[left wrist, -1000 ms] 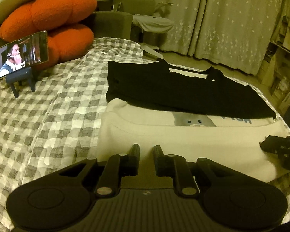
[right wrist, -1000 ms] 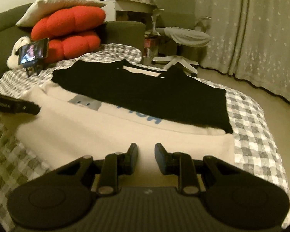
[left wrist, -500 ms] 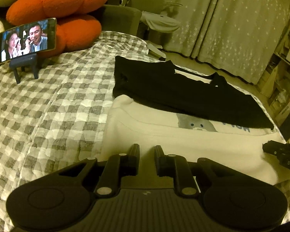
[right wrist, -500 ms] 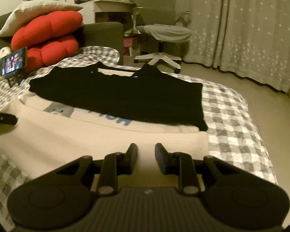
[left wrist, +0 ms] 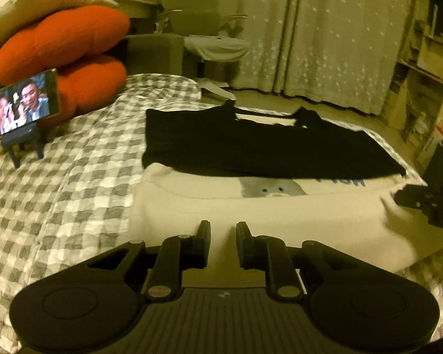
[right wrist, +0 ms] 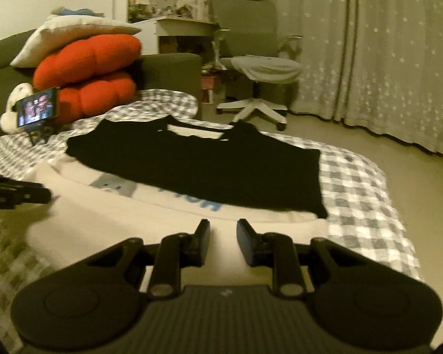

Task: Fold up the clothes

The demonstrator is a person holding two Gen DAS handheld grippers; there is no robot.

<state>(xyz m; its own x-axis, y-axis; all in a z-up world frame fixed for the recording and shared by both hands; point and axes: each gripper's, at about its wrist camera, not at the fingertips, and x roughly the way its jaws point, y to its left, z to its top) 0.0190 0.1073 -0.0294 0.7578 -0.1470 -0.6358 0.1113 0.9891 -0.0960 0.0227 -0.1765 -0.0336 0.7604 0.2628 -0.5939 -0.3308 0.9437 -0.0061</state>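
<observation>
A white shirt [left wrist: 280,215] with a grey animal print and blue letters lies flat on the checked bedcover [left wrist: 59,191]. A black top [left wrist: 251,150] is spread over its far half. My left gripper [left wrist: 223,230] sits at the shirt's near left edge, its jaws narrowed with white cloth between them. The right gripper [left wrist: 422,206] shows at the right edge, where the cloth bulges up beside it. In the right wrist view my right gripper [right wrist: 223,230] is narrowed on the white shirt [right wrist: 118,215] in the same way. There the left gripper [right wrist: 17,196] is at the far left and the black top [right wrist: 206,171] lies ahead.
A phone [left wrist: 22,104] on a stand plays video at the bed's left, in front of orange cushions [left wrist: 62,38] and a pale pillow. An office chair [right wrist: 262,70] and curtains stand beyond the bed. Shelves [left wrist: 428,88] line the right side. Bare floor runs past the bed's right edge.
Both views have swung a little over the bed. The fingers keep the same narrow gap, and the shirt's near edge stays with them. The cloth beside the right gripper has bulged up.
</observation>
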